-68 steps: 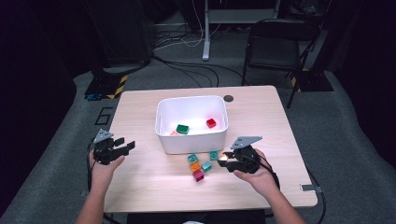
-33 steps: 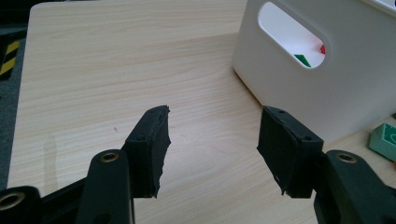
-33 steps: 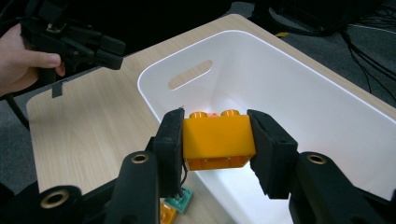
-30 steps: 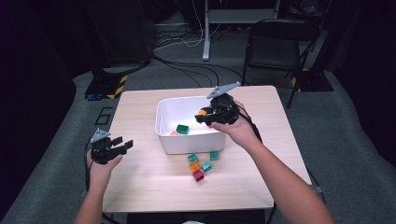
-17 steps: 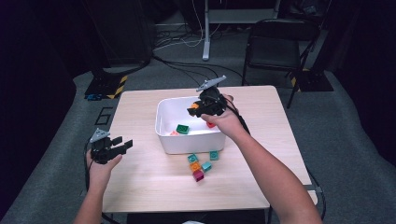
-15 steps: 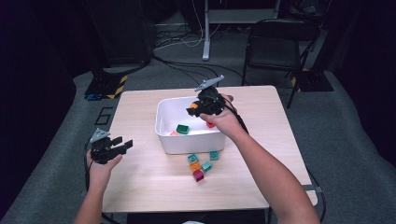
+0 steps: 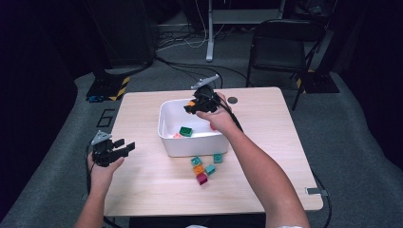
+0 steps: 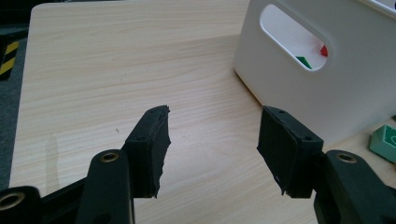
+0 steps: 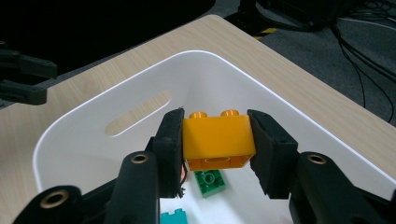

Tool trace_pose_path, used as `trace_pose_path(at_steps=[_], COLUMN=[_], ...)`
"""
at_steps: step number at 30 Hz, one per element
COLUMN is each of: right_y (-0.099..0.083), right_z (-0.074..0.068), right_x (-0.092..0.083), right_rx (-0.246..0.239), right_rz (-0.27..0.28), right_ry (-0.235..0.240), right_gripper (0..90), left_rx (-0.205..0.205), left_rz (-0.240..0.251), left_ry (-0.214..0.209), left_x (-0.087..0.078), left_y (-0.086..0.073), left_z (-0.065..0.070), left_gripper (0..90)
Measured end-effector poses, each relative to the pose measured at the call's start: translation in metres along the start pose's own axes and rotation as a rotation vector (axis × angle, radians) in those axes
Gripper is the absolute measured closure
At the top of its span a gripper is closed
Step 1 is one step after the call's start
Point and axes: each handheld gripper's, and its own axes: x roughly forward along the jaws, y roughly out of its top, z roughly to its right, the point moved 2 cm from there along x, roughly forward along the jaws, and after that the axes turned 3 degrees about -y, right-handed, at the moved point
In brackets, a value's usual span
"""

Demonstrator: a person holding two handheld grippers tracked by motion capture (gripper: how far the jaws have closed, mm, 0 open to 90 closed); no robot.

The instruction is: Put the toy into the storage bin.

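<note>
a: what is the right tool (image 9: 215, 140) holding?

b: an orange plastic brick (image 9: 217, 141), boxy, glossy, with two round studs on top. both black pads press its flat sides, so it is firmly grasped. it hangs over the white bin (image 9: 116, 105), above the open inside.

a: what is the bin like?

b: smooth white plastic, rounded corners, an oval handle slot in one wall. inside lies a green studded brick (image 9: 211, 179), partly hidden behind the orange one; a teal piece (image 9: 175, 218) is cut off at the bottom edge of the right gripper view. from the high view a reddish bit by the near wall is too small to name.

a: and the left tool (image 8: 212, 140)?

b: released, nothing between its ribbed black pads, only bare pale wood-grain surface (image 8: 116, 70). it sits near the surface's left edge, well apart from the bin.

a: anything else on the surface?

b: a loose cluster of small bricks (image 7: 204, 167) just in front of the bin: teal, orange, magenta, close together. the person's right forearm (image 7: 256, 161) crosses beside them.

a: open room?

b: wide bare wood left of the bin and along the near edge; a small dark disc (image 7: 232, 100) lies near the far edge.
</note>
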Motion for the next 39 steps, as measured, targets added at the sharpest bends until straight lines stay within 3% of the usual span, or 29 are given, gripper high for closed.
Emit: trace_pose_path(at_steps=[10, 16, 20, 23, 27, 39], right_y=[-0.005, -0.005, -0.003, -0.002, -0.003, -0.032], right_z=[0.004, 0.004, 0.002, -0.005, -0.018, -0.053], right_x=[0.023, 0.023, 0.012, 0.000, -0.018, -0.066], right_rx=[0.031, 0.068, 0.062, 0.043, 0.019, -0.029], right_rz=[-0.068, -0.075, -0.062, -0.061, -0.022, 0.058], right_ry=[-0.017, -0.016, -0.024, -0.031, -0.017, -0.004], right_gripper=[57.3, 51.7, 51.4, 51.3, 51.3, 51.5], left_rx=[0.000, -0.001, 0.000, 0.000, 0.002, -0.003], left_rz=[-0.001, 0.004, 0.003, 0.005, 0.002, 0.004], left_ry=[0.000, 0.002, 0.001, 0.003, 0.004, 0.011], left_x=[0.000, 0.000, -0.001, -0.001, -0.001, 0.000], left_y=[0.000, 0.000, 0.000, 0.000, 0.000, -0.001], left_z=[-0.001, -0.001, -0.001, -0.001, 0.000, -0.001], left_gripper=[42.8, 42.8, 42.8, 42.8, 42.8, 42.8])
